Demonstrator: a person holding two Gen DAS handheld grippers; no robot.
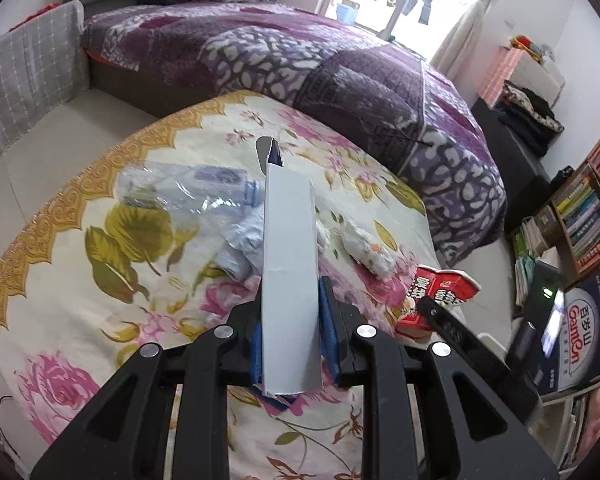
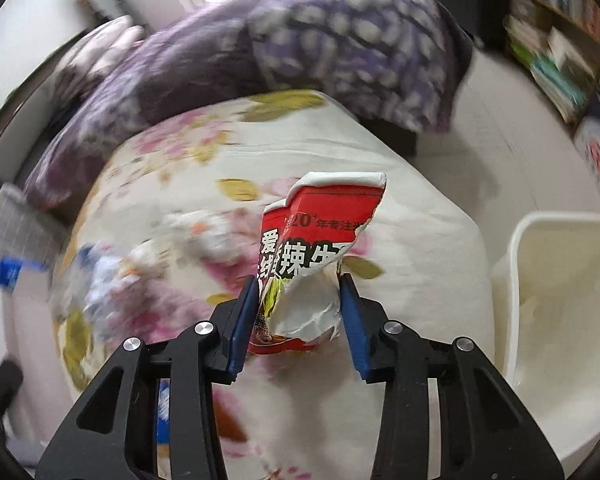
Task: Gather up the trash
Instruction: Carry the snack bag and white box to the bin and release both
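Observation:
My left gripper [image 1: 290,320] is shut on a long white carton box [image 1: 290,264] and holds it above the floral cloth [image 1: 100,280]. My right gripper [image 2: 300,312] is shut on a crushed red paper noodle cup [image 2: 320,240]; that cup also shows in the left wrist view [image 1: 440,288]. On the cloth lie a crushed clear plastic bottle [image 1: 180,188], a crumpled pale plastic bag [image 1: 240,244] and crumpled white tissue [image 1: 368,248]. A white bin [image 2: 560,320] stands at the right of the table in the right wrist view.
A bed with a purple patterned quilt [image 1: 300,60] lies behind the table. Bookshelves [image 1: 588,208] and a Ganten water carton [image 1: 584,328] stand at the right. A grey checked cushion [image 1: 28,76] is at the left.

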